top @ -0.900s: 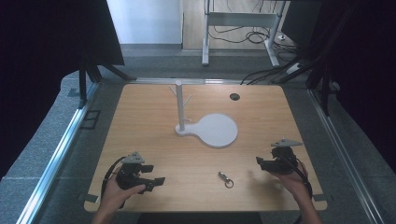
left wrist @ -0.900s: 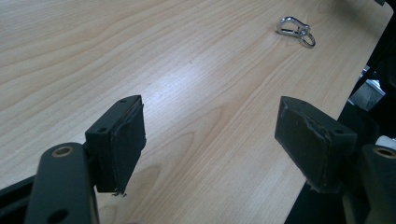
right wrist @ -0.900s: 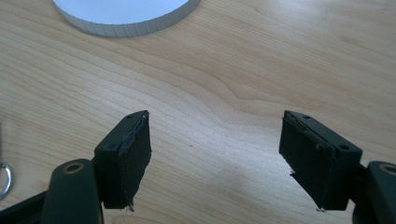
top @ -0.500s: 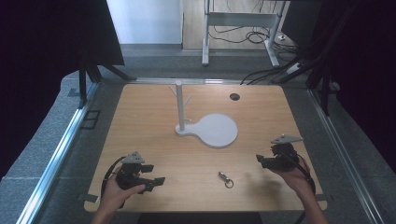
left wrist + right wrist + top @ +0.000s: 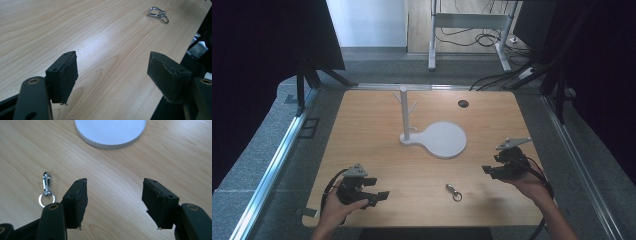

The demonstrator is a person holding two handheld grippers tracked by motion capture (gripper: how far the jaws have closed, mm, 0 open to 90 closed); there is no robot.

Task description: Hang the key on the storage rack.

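Sitting near the bottom middle of the high view, a small metal keyring clip (image 5: 453, 191) lies flat on the wooden table (image 5: 362, 130), between the two grippers and touching neither. The left gripper (image 5: 379, 196) is at lower left, jaws spread wide with nothing between them; its own view has the clip way up in the top right corner. The right gripper (image 5: 488, 170) at lower right is wide open and empty too. A white stand (image 5: 434, 135) with a post sits mid-frame, well apart from the clip.
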